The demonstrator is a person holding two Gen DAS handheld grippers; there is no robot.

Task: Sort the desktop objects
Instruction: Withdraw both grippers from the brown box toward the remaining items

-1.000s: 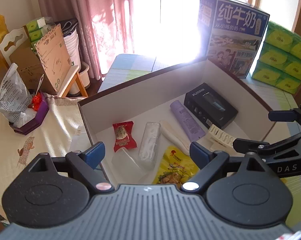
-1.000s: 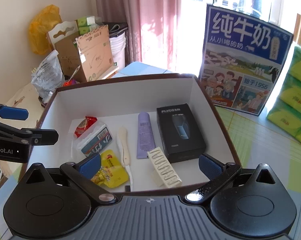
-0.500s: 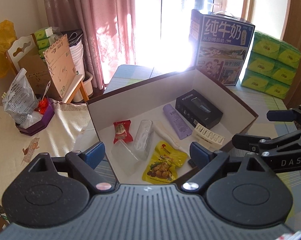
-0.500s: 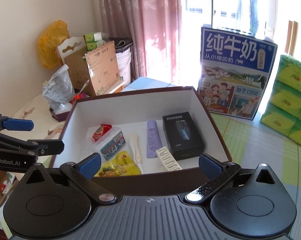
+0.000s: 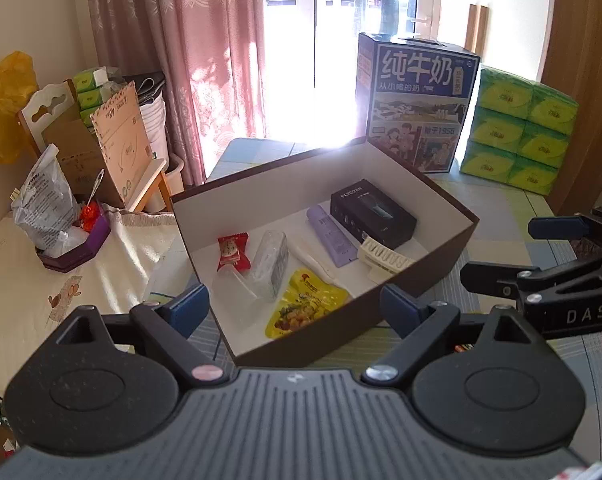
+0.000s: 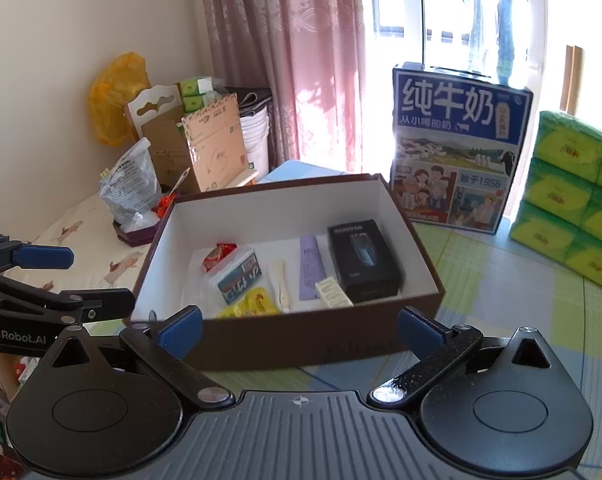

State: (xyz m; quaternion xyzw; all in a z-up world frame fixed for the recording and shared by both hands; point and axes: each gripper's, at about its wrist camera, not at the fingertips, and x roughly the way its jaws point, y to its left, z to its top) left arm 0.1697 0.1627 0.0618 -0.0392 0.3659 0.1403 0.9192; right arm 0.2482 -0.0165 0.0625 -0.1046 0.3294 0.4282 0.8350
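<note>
A: Closest in — left gripper (image 5: 291,306), fingers spread wide and released, nothing between them. Right gripper (image 6: 301,330) the same, splayed and empty.

B: Moved since a second ago?

A: Yes. Both have pulled back and up from the box (image 6: 301,344); a second ago they hung right over its near rim, now the whole box shows in both views with bare table (image 6: 501,300) around it. Left fingers opened only a hair more.

B: So the sorting?

A: Looks done, or near it. Everything I can make out sits inside the box: yellow snack pouch (image 5: 301,308) nearest, clear packet (image 5: 270,262) and red candy (image 5: 232,250) beside it, white comb-like piece (image 5: 385,260), cream stick (image 5: 313,260), purple tube (image 5: 328,236), black shaver box (image 5: 373,214) toward the far wall. None shifted between the frames.

B: Anything left out?

A: A small reddish scrap on the table by the left gripper's right finger, too small to tell what. Beyond the box — milk carton (image 6: 457,160) and green tissue packs (image 6: 573,200), standing apart at the back; I'd guess those aren't part of the job. The retreat reads as a wrap-up.
</note>
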